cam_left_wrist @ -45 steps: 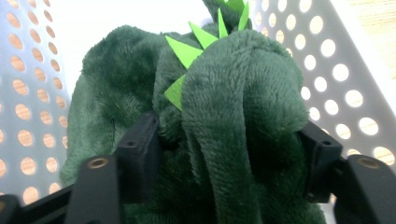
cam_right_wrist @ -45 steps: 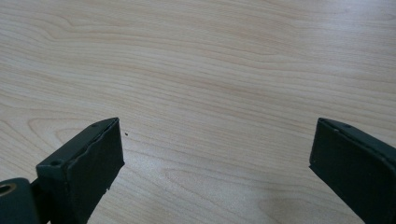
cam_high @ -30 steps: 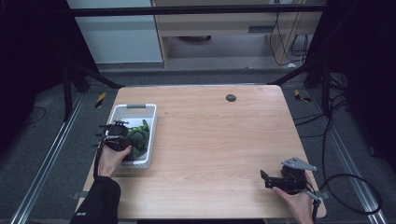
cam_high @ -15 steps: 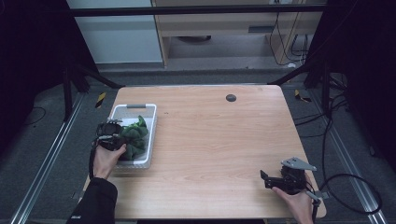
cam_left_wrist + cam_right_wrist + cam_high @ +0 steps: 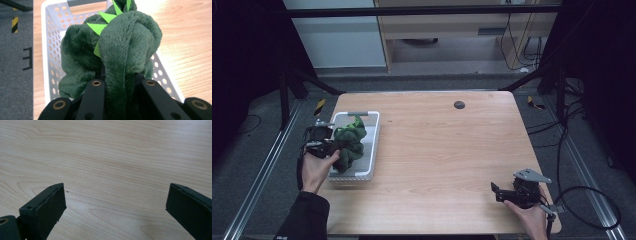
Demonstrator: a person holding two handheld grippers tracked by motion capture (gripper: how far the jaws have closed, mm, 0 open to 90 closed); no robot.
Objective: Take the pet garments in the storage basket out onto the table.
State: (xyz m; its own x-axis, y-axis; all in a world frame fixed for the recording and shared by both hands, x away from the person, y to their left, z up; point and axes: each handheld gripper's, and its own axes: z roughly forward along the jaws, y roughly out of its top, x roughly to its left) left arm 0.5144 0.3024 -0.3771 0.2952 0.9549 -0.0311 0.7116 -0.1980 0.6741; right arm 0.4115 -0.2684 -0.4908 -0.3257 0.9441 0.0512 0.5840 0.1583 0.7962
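Your left tool (image 5: 326, 145) clamps a green plush toy (image 5: 348, 145) over the white basket (image 5: 371, 145) at the bench's left edge; your right tool (image 5: 504, 192) rests near the front right corner. Left gripper view: jaws pinch the toy (image 5: 125, 45) above the basket (image 5: 50, 37). Right gripper view: jaws gape wide over bare bench (image 5: 112, 157), holding nothing.

Colours: dark green plush toy (image 5: 125, 45) w/ lime spikes.
White perforated basket (image 5: 371, 145), pale wood-grain bench (image 5: 452, 150), black jaws.
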